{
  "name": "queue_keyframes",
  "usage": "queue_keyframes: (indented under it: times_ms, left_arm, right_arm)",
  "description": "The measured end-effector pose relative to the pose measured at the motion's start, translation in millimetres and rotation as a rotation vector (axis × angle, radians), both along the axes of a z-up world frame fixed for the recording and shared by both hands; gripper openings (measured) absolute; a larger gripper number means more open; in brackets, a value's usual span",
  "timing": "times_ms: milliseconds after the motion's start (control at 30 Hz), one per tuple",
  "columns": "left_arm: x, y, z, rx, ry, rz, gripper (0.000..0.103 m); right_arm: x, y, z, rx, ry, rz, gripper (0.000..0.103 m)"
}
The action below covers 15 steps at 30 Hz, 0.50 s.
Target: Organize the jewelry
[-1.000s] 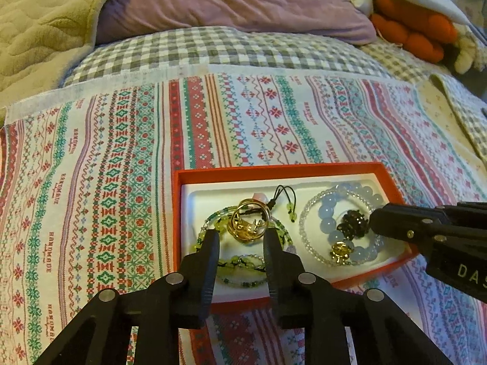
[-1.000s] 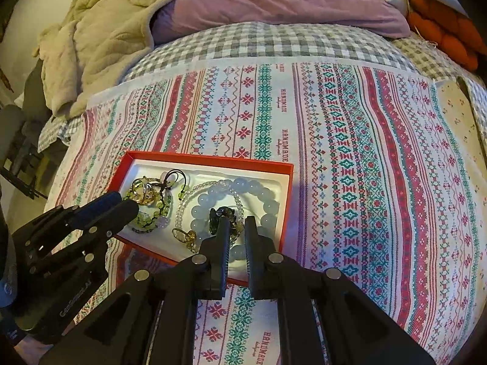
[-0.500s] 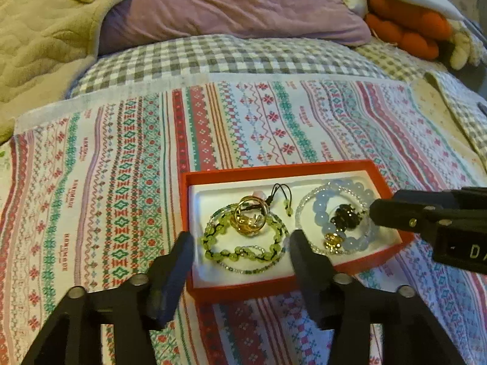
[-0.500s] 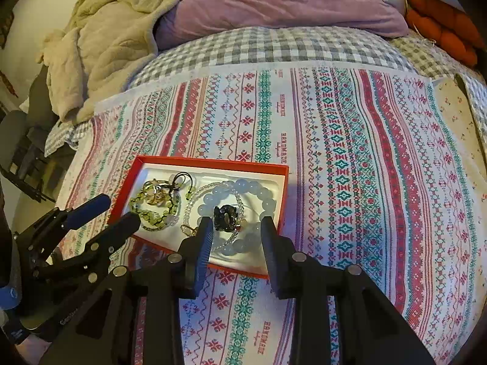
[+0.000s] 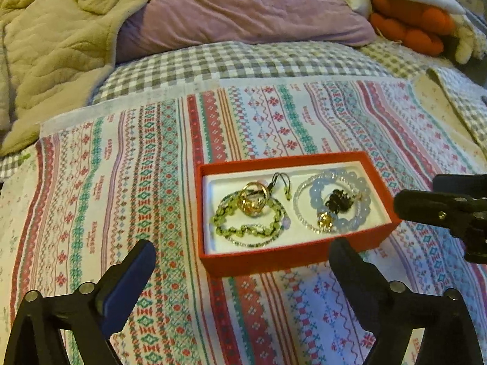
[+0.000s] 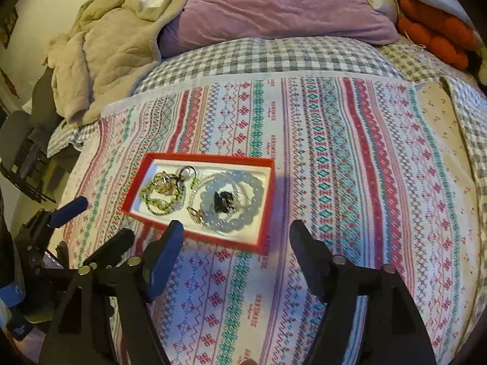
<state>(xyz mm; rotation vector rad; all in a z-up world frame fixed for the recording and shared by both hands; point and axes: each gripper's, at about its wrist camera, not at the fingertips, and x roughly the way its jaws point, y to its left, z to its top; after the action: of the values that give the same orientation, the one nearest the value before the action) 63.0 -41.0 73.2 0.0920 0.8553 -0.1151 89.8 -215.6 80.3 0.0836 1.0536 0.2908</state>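
Note:
A red box point(image 5: 292, 257) with a white lining lies on the patterned cloth; it also shows in the right wrist view point(image 6: 194, 235). Its left half holds a green bead bracelet point(image 5: 249, 222) and gold rings point(image 5: 254, 202). Its right half holds a pale blue bead bracelet point(image 5: 338, 203) with a black charm point(image 5: 338, 202). My left gripper point(image 5: 243, 258) is wide open and empty, just short of the box's near wall. My right gripper point(image 6: 237, 234) is wide open and empty, near the box's near right corner; it shows at the right edge of the left wrist view point(image 5: 426, 210).
The box sits on a striped embroidered cloth point(image 5: 121, 182) over a grey checked bedsheet point(image 5: 243, 60). A purple pillow point(image 5: 243, 9), a beige quilt point(image 5: 51, 45) and an orange plush toy point(image 5: 411, 27) lie at the back. The bed's left edge drops off in the right wrist view point(image 6: 61, 158).
Both grippers went from nearly shut over the jewelry to wide open and drew back out of the box. The jewelry stays in the box.

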Motion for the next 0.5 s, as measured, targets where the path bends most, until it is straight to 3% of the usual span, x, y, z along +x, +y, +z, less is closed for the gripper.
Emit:
queue_keyframes:
  times_ms: [300,500]
  left_arm:
    - [-18.5,3.5,0.9,-0.006,0.020,0.017,0.102]
    - [-29.2,4.0,-2.5,-0.013,0.056,0.035,0.102]
  right_arm:
    - [-26.6,-9.7,8.0,-0.025,-0.032,-0.022,0.103]
    - [-45.1,-6.4,3.6,-0.067,-0.031,-0.001,0.103]
